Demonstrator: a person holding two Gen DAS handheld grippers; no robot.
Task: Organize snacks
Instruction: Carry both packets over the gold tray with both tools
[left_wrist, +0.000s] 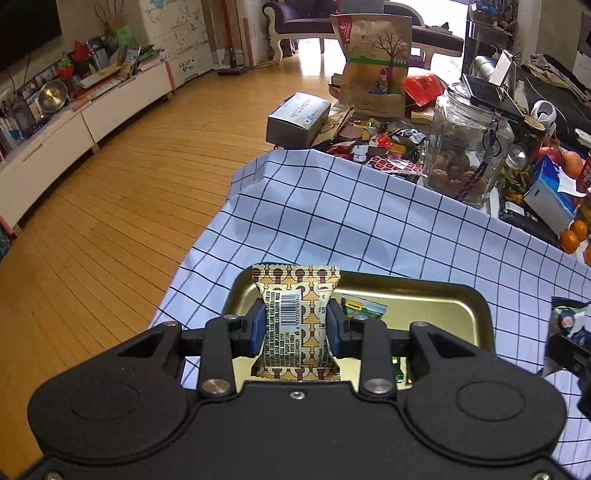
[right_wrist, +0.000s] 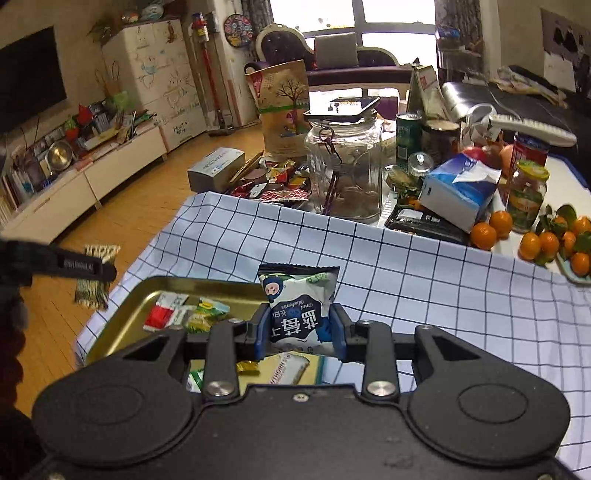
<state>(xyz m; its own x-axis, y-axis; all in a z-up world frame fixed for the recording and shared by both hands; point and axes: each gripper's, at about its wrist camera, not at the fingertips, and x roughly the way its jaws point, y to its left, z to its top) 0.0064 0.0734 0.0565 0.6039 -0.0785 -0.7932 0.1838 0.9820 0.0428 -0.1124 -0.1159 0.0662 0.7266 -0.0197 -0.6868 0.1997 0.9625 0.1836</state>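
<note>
Pinched between the blue pads of the left gripper (left_wrist: 295, 325), a tan patterned snack packet (left_wrist: 295, 321) with a barcode hangs over the near-left part of the gold tray (left_wrist: 461, 306), clear of its floor; the right gripper (right_wrist: 301, 328) is likewise clamped on a white-and-blue dried blueberry packet (right_wrist: 299, 306), poised at the tray's right edge (right_wrist: 122, 314) above the checked cloth (right_wrist: 443, 280); the step in hand looks like delivery into the tray, and doing it well would mean lowering each packet over a bare patch of gold before letting the pads part, the right one first carried leftward so it clears the rim; keeping the two tools apart avoids a knock; counted, two packets are held, one per tool; in the tray I make out about five wrappers, among them a red-and-white one (right_wrist: 162, 314) and a green-yellow one (right_wrist: 205, 314), though the tool bodies hide part of it; a loose heap of sweets (right_wrist: 273, 184) waits beyond the cloth, beside one glass jar (right_wrist: 345, 166).
</note>
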